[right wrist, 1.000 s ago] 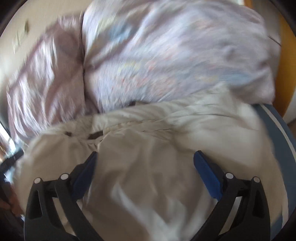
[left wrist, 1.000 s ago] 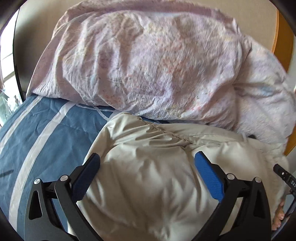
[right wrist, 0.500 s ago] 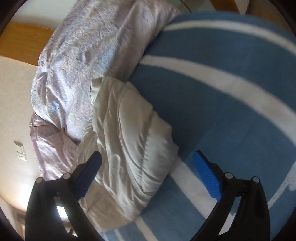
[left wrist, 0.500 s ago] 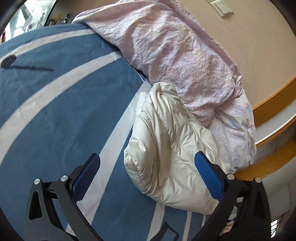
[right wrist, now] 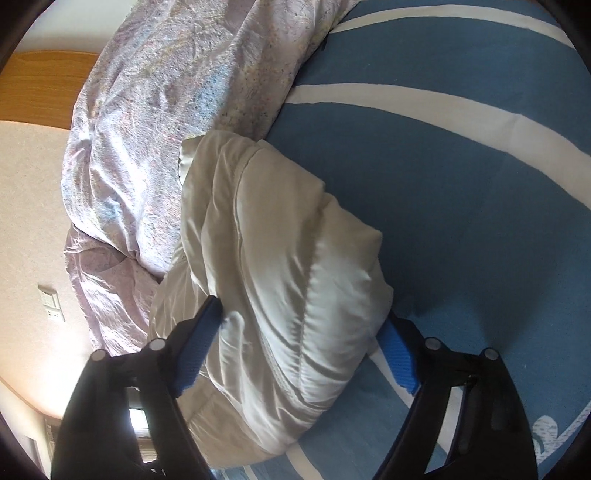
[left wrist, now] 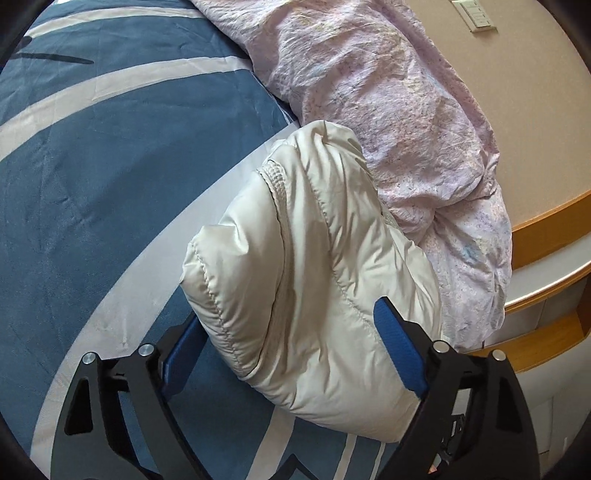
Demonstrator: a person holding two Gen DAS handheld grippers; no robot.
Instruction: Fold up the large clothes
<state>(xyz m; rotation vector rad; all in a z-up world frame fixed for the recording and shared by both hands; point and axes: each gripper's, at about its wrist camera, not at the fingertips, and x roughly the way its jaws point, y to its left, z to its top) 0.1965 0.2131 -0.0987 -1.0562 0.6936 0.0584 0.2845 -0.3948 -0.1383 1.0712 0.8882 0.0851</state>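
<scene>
Puffy cream jacket [left wrist: 314,266] sits bundled on the blue bedspread with white stripes [left wrist: 110,166], straddled from opposite ends by both my claws.

Surface/room, left wrist view: bedspread runs off to the left of the left gripper [left wrist: 291,354]. Crumpled pink floral duvet [left wrist: 388,110] is ahead and to the right, touching the far side of the jacket. Beyond it: beige wall, a wall switch plate [left wrist: 478,16] top right, and a wooden ledge [left wrist: 546,229] on the right.

Right wrist view is mirrored: duvet [right wrist: 166,110] ahead-left of the right gripper [right wrist: 303,339], bedspread [right wrist: 461,184] ahead-right, wood panel [right wrist: 44,85] upper left, wall outlet plate [right wrist: 50,301] on the left.

Left claw: jaws wide and closing, jacket bulk between them. Right blue pad [left wrist: 400,354] lies against the jacket's side. Left pad [left wrist: 183,349] is partly hidden behind the jacket edge, so I can't tell whether it presses. No firm clamp that I can confirm.

Right claw: jaws also wide and closing around the jacket [right wrist: 280,288]. Left pad [right wrist: 199,347] is dug into a fold. Right pad [right wrist: 397,356] sits at the jacket's lower corner, tip tucked under the fabric. It looks like contact on both sides, with the squeeze in progress.
</scene>
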